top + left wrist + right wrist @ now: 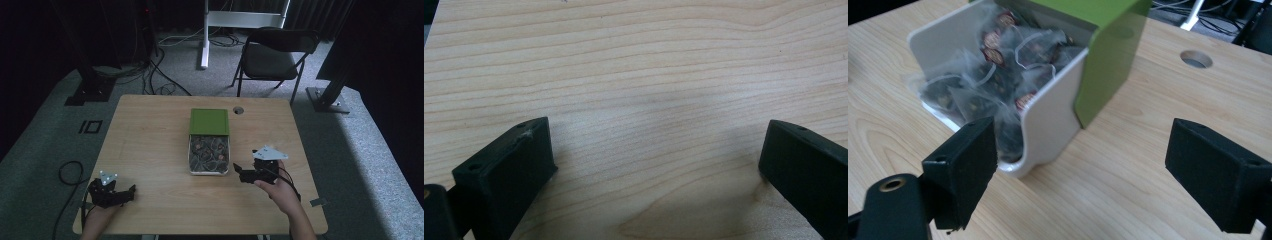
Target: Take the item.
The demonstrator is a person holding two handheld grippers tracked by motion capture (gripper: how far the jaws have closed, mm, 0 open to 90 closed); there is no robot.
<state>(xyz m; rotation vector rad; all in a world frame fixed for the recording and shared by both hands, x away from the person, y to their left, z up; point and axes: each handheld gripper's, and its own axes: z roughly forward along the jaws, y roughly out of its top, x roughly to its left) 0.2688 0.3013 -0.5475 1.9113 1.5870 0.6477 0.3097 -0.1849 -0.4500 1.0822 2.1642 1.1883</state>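
Note:
A white drawer-style box full of tea bags lies mid-table, half pulled out of its green sleeve. My right gripper is open just right of the box's near corner, its jaws spread wide with nothing between them. The left gripper rests at the front left of the table, open too, with bare wood between its jaws.
The wooden table has a round cable hole behind the box. A folding chair and a white stand leg are on the carpet beyond the far edge. Cables lie on the floor at left.

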